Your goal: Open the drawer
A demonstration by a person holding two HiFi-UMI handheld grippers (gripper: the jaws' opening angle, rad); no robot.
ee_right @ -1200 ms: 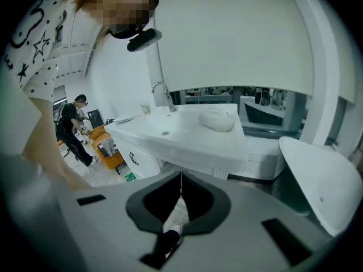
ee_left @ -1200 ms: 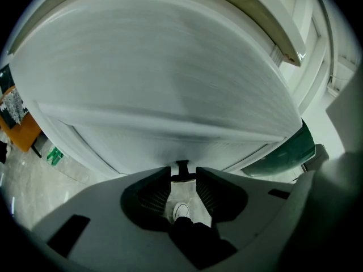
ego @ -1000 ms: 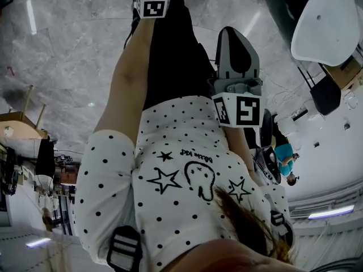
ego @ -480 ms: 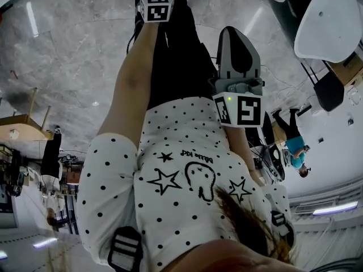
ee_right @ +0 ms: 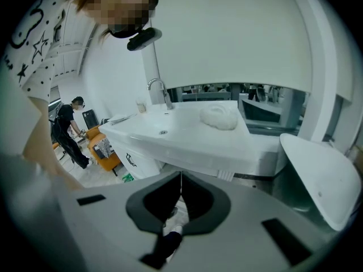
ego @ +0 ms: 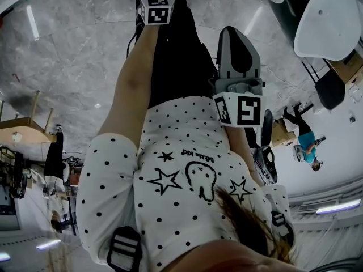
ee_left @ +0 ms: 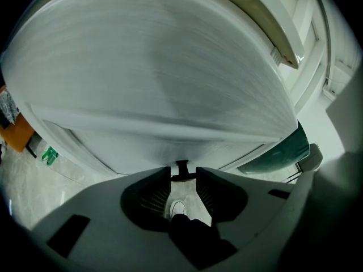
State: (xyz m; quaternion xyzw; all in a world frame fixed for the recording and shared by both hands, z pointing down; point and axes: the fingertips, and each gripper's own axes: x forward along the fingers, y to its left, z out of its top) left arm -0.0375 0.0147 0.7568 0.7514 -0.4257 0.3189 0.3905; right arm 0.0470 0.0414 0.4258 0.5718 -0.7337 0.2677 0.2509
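Drawer: it cannot be told for certain. The nearest match is the white cabinet front [ee_right: 139, 164] under the basin counter [ee_right: 193, 135] in the right gripper view. It carries a small dark handle [ee_right: 130, 160] and stands shut, well ahead of the right gripper [ee_right: 181, 176].

Right gripper: the jaws are closed tip to tip with nothing between them. In the head view it hangs at the person's side, beside the black trousers [ego: 181, 55].

Left gripper [ee_left: 182, 172]: the jaws stand a narrow gap apart and grip nothing. A small dark T-shaped piece [ee_left: 182, 166] sits at the tips; whether it touches them cannot be told. Through the gap show a white shoe [ee_left: 177, 208] and a dark trouser leg [ee_left: 193, 239]. Just ahead, a broad white panel [ee_left: 159, 72], blurred, fills the upper part of the view. A dark green rounded body [ee_left: 283, 152] lies at its right edge.

Counter: a tap [ee_right: 159, 89] stands at the basin, with a crumpled white cloth [ee_right: 220, 117] to its right.

Surroundings: a white chair seat [ee_right: 317, 174] is at the right. At the left are an orange chair [ee_right: 102, 154] and a person in dark clothes [ee_right: 69, 129]. The head view looks down a polka-dot shirt [ego: 176, 174] to a grey marble floor [ego: 68, 50].
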